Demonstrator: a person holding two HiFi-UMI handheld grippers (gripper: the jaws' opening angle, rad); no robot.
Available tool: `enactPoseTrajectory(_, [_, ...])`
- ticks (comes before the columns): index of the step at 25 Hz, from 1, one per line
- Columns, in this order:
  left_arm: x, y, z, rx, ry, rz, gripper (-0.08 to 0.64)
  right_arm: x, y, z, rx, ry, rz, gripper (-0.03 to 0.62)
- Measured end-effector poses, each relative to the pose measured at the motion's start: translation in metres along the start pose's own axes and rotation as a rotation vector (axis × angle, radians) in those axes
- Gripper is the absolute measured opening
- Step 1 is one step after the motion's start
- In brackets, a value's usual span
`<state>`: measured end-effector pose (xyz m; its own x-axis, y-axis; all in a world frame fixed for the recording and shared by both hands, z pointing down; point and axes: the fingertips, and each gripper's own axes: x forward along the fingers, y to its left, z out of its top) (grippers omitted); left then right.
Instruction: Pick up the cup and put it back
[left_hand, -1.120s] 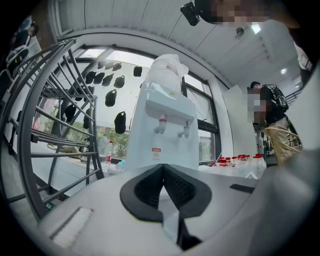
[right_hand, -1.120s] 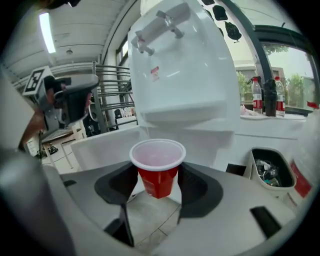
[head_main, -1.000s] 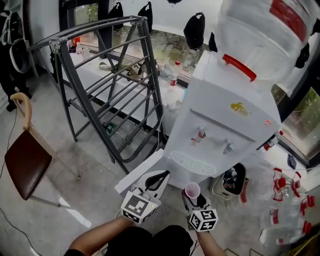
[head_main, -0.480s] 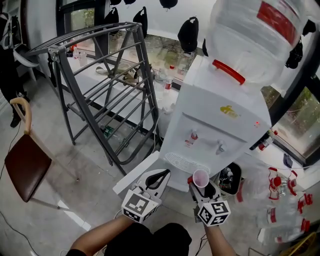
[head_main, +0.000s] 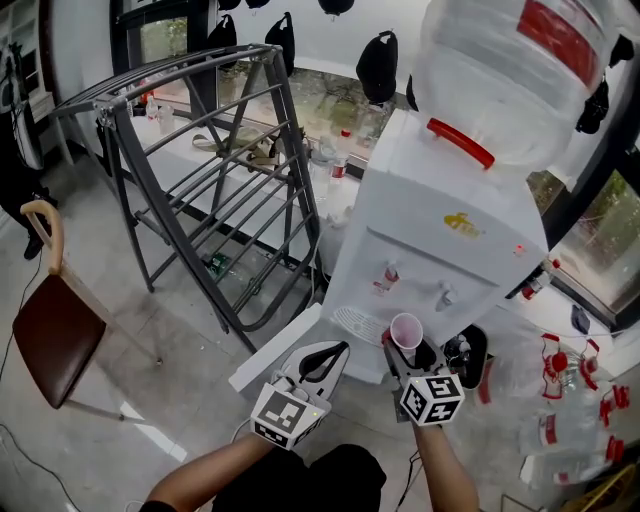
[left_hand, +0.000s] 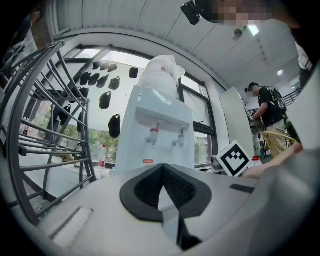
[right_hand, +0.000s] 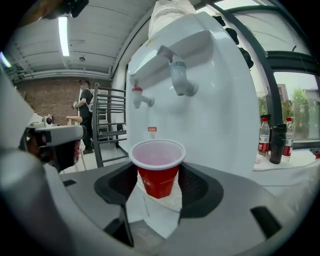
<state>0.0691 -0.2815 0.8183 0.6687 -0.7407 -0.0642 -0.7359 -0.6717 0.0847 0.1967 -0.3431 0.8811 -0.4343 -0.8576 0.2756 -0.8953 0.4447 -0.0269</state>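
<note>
A red plastic cup (right_hand: 158, 167) with a white rim stands upright between my right gripper's (right_hand: 159, 181) black pads, which press on its sides. In the head view the cup (head_main: 406, 331) hangs in front of the white water dispenser (head_main: 440, 230), just beside its round drip tray (head_main: 358, 322) and below the blue-capped tap (head_main: 449, 295). The right gripper view has that tap (right_hand: 178, 76) above the cup and the red-capped tap (right_hand: 138, 95) to its left. My left gripper (head_main: 322, 362) hovers lower left with its jaws touching and nothing between them; its own view faces the dispenser (left_hand: 156, 130).
A grey metal rack (head_main: 215, 170) stands left of the dispenser, with a wooden chair (head_main: 50, 320) further left. A black basket (head_main: 468, 352) and several water bottles (head_main: 565, 375) lie on the floor at right. A person (left_hand: 268, 107) stands far off.
My right gripper has carried the cup up and right, closer to the dispenser's taps. The left gripper drifted slightly right and stayed shut.
</note>
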Motion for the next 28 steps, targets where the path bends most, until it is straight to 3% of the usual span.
enactPoseTrajectory(10, [0.001, -0.005, -0.006, -0.004, 0.003, -0.009, 0.006, 0.012, -0.018, -0.022, 0.002, 0.059, -0.041, 0.248])
enactPoseTrajectory(19, [0.002, -0.007, -0.008, -0.004, 0.009, -0.018, 0.006, 0.017, -0.022, -0.022, -0.019, 0.049, -0.06, 0.253])
enactPoseTrajectory(28, [0.004, -0.007, -0.009, -0.008, 0.008, -0.023, 0.006, 0.018, -0.023, -0.027, -0.023, 0.056, -0.063, 0.318])
